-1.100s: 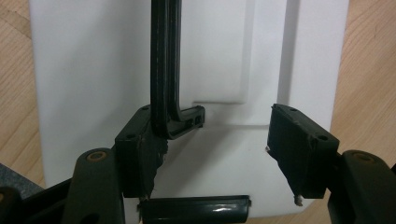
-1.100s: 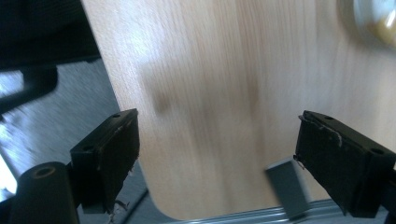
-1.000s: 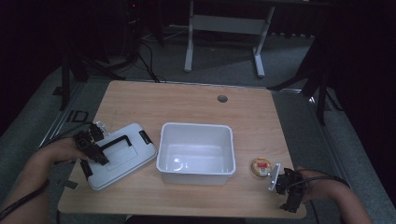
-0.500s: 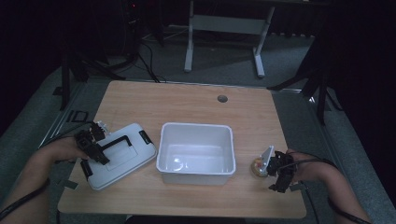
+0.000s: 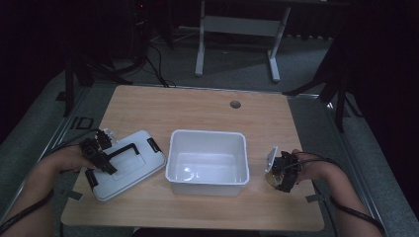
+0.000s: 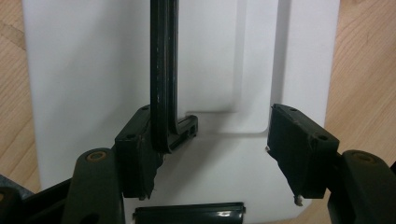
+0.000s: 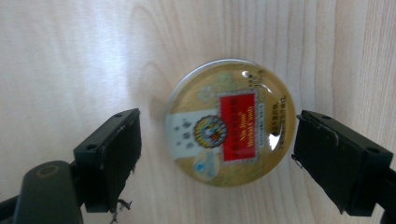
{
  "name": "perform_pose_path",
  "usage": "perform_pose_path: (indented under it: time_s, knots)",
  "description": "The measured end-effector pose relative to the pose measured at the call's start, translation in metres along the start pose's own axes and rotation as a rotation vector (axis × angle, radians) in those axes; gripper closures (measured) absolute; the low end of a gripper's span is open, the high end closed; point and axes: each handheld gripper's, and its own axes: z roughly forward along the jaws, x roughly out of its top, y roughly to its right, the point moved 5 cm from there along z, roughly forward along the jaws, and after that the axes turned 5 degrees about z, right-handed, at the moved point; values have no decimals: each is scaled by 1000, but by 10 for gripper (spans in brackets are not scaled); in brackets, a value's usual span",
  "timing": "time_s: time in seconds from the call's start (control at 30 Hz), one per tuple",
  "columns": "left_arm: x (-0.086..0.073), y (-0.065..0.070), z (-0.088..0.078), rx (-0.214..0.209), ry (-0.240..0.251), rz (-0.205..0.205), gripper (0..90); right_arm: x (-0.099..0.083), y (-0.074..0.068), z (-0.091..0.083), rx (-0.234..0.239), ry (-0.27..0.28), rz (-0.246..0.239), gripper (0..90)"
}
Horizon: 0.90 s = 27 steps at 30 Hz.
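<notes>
Two tongs are at work on the bench, one at each end of it. Largest item on the bench: an open white tub, standing between the tongs, empty as far as I can see. Next in size: a white lid, lying flat at the tub's left side, directly under the left tongs. It carries a black handle and black end clips, one at the end nearest the tub.

In the left gripper view, I find the left tongs set apart over the lid. The handle's bar runs along the inner face of one pad and appears to touch it; the other pad stands clear with bare white lid between. I record no clamp on the handle.

Smallest item: a round gold tin with a red label, lying flat on the bench to the right of the tub. The right tongs straddle it, pads apart, a strip of wood showing on each side of the tin, narrower at one side. The tin is not gripped.
</notes>
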Motion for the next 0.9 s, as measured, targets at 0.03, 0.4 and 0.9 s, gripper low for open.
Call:
perform_pose_path:
  time_s: [0.03,0.4,0.9]
  knots:
    - [0,0,0,0,0,0,356,0,0,0,0,0,0,148]
    - [1,-1,0,2,-6,2,357,1,7,22,1,-56,-16,183]
    - [0,0,-5,8,-9,10,357,10,2,-14,-1,-47,-34,201]
